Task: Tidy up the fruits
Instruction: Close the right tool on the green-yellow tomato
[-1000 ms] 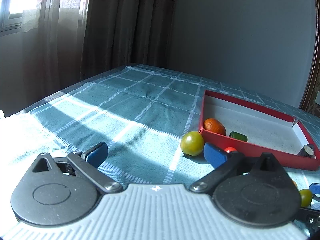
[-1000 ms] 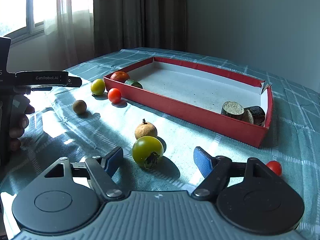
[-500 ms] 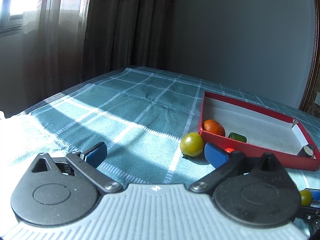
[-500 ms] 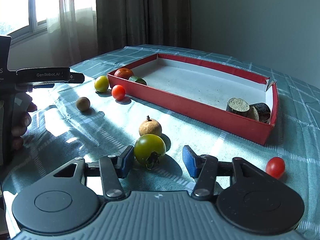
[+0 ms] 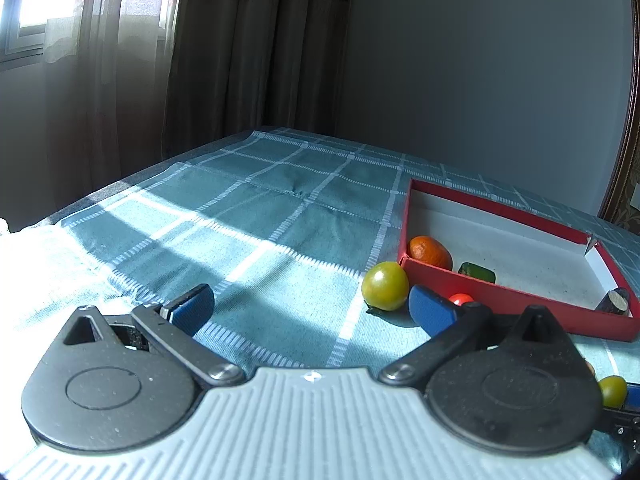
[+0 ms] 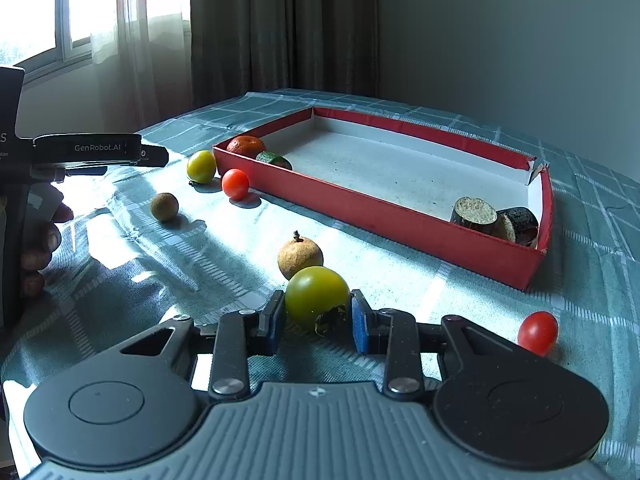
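- Our right tongs (image 6: 318, 322) are closing on a green tomato (image 6: 316, 297); the fruit sits between the two blue pads, which meet its sides, and it rests on the worktop (image 6: 400, 280) under a teal checked cloth.
- Just behind that tomato, touching or nearly so, stands a brown round fruit with a short stem (image 6: 300, 258).
- Our left tongs (image 5: 310, 306) stand wide apart with nothing between the pads, held above the cloth; the right view shows them from the side, with a person's hand (image 6: 38, 240) on the handle.
- A red shallow box (image 6: 384, 206) with a white inside lies farther back on the worktop.
- In its near left corner lie an orange fruit (image 6: 245, 146) and a dark green piece (image 6: 273, 159) beside it; in its right end, two dark cut pieces with pale faces (image 6: 496, 218) lean together.
- Outside the box, against its left corner, rests a yellow-green tomato (image 5: 385, 286); a small red tomato (image 6: 235, 184) lies beside it, close to the box wall.
- A small brown fruit (image 6: 164, 207) lies apart on the cloth to the left of these.
- Another red tomato (image 6: 537, 333) sits on the cloth to the right of our right tongs, well clear of the box.
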`<state>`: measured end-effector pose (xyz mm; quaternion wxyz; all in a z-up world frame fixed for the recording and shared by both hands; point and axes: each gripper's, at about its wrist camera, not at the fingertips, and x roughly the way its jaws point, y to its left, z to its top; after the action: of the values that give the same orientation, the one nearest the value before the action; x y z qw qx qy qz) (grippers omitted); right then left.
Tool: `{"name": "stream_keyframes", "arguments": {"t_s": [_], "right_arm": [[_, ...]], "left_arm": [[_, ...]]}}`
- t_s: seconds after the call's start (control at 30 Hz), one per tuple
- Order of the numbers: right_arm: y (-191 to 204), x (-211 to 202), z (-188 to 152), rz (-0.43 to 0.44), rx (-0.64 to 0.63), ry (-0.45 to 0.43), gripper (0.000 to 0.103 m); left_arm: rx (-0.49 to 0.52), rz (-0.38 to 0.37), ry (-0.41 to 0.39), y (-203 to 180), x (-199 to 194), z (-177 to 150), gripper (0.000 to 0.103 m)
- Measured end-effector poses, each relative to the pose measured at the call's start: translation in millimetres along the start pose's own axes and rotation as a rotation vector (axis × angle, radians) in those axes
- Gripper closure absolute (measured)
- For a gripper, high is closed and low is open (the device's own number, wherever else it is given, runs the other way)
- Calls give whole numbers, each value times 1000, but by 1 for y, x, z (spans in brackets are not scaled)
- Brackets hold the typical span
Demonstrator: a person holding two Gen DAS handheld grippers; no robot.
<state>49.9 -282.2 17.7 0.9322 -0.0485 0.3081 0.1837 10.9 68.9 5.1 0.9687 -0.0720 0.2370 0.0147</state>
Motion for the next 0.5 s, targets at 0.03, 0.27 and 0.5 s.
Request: {"name": "stream_keyframes", "arguments": {"t_s": [0.03, 0.27, 0.5], "right_arm": [[0, 0, 0, -1, 0, -1, 70], [-1, -2, -1, 6, 14, -5, 70], [-1, -6, -3, 9, 41, -18, 70]], "left_arm": [[0, 0, 1, 0, 0, 0, 0], [0, 4, 3, 0, 0, 0, 0], [0, 4, 1, 0, 0, -1, 0]]}}
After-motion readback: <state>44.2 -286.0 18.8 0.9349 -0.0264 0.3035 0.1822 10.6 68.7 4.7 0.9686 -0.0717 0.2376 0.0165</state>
